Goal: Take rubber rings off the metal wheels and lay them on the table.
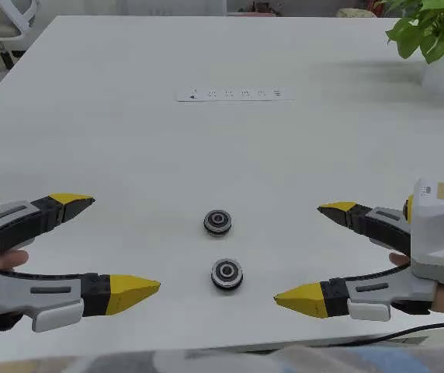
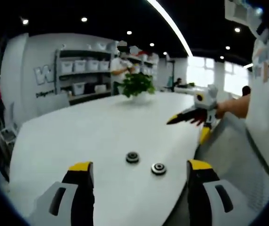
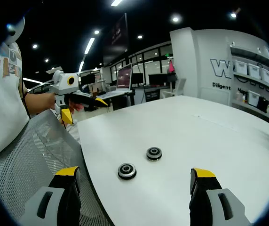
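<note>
Head view: two small metal wheels lie at lower centre of a white desk, the far wheel just above the near wheel. Each seemingly wears its dark rubber ring. The left tongs at lower left and the right tongs at lower right gape empty, apart from both wheels. Best to pin one wheel steady while peeling its ring's edge. The right gripper view adds a mesh chair at lower left. The left gripper view adds shelves at upper left.

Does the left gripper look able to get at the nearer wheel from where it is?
Probably yes. The left gripper is open, and only bare table lies between it and the nearer wheel; the other wheel sits behind, apart.
</note>
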